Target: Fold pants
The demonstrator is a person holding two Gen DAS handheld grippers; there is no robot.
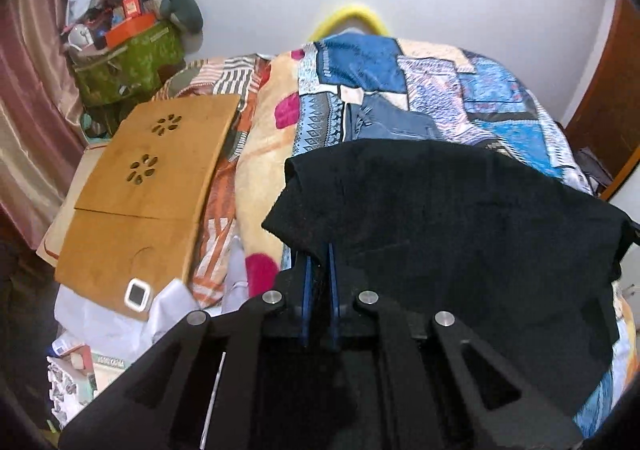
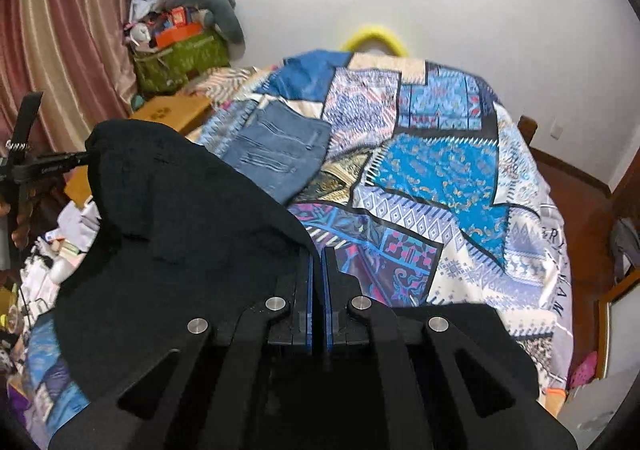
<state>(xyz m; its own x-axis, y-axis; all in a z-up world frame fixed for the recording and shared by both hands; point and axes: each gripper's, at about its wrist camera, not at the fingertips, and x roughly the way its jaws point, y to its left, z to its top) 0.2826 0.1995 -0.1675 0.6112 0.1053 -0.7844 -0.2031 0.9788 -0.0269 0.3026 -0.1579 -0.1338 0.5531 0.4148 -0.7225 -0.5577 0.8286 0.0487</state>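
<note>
Black pants (image 1: pixel 460 234) hang lifted above the bed, stretched between my two grippers. My left gripper (image 1: pixel 319 250) is shut on their left edge, its blue pads pinching the cloth. In the right wrist view the black pants (image 2: pixel 180 226) spread to the left, and my right gripper (image 2: pixel 319 254) is shut on their right edge. The left gripper (image 2: pixel 86 157) shows at the far left, holding the other end. Folded blue jeans (image 2: pixel 280 157) lie on the bed behind; they also show in the left wrist view (image 1: pixel 384 121).
The bed has a blue patchwork cover (image 2: pixel 440 177). A wooden lap table (image 1: pixel 148 185) lies at its left side, with a cream blanket (image 1: pixel 260 153) beside it. A green bag with clutter (image 1: pixel 128 65) stands by the curtain. A wooden bed frame (image 2: pixel 560 177) runs on the right.
</note>
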